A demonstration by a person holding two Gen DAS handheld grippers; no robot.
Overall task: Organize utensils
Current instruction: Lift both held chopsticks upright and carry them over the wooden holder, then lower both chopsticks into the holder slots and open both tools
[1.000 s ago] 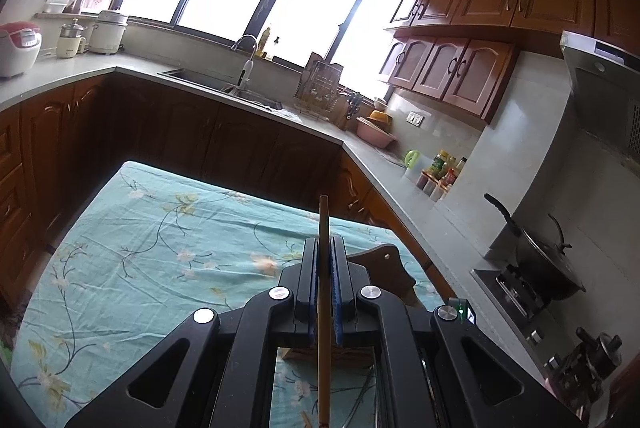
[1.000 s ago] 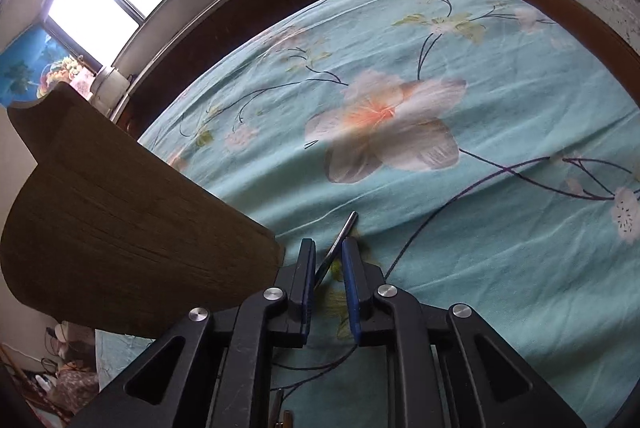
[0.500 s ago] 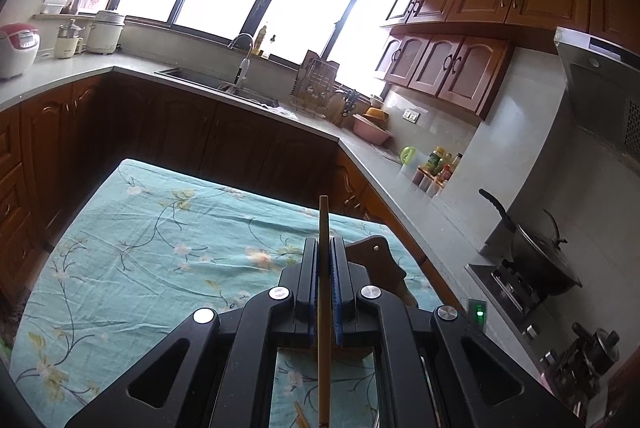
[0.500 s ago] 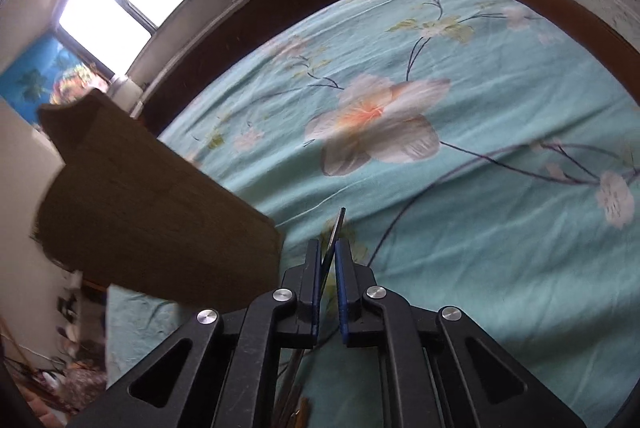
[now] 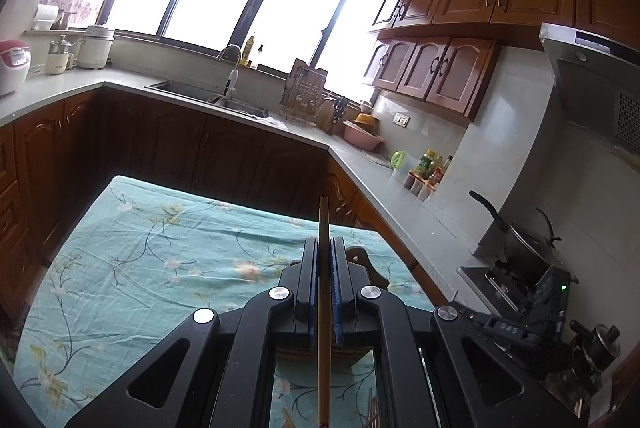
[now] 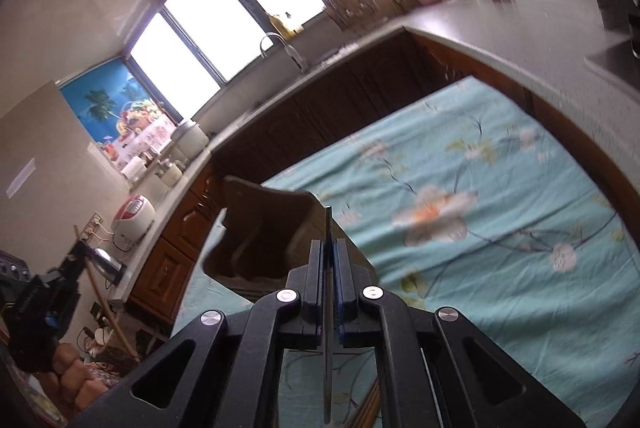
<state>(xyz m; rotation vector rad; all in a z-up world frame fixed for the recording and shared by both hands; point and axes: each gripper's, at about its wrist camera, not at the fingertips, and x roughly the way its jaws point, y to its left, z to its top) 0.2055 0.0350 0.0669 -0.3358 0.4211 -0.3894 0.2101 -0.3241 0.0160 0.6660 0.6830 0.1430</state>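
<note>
Left wrist view: the left gripper point(image 5: 323, 282) has its jaws closed tight on a wooden chopstick point(image 5: 323, 228), which stands up past the fingertips and runs back down between the arms. Under it lies the bench, covered in a teal floral cloth point(image 5: 132, 260). A dark wooden holder point(image 5: 366, 260) shows just behind the jaws, mostly hidden by them. Beyond: grey counter, sink point(image 5: 208, 94), dish rack point(image 5: 306, 90), pink basin point(image 5: 362, 136). A black pan point(image 5: 520, 236) sits on the stove at right.

Right wrist view: the right gripper point(image 6: 329, 286) has just finished closing its jaws onto a thin dark metal utensil point(image 6: 328, 224), edge-on to the camera; what kind I cannot tell. Its tip pokes a little above the fingertips, and the rest hangs down between the arms. The wooden holder point(image 6: 264, 228) stands on the cloth point(image 6: 500, 228) just behind and left of the jaws, open top visible. The picture is blurred. At far left the other gripper shows, dark, with a chopstick slanting down from it.
</note>
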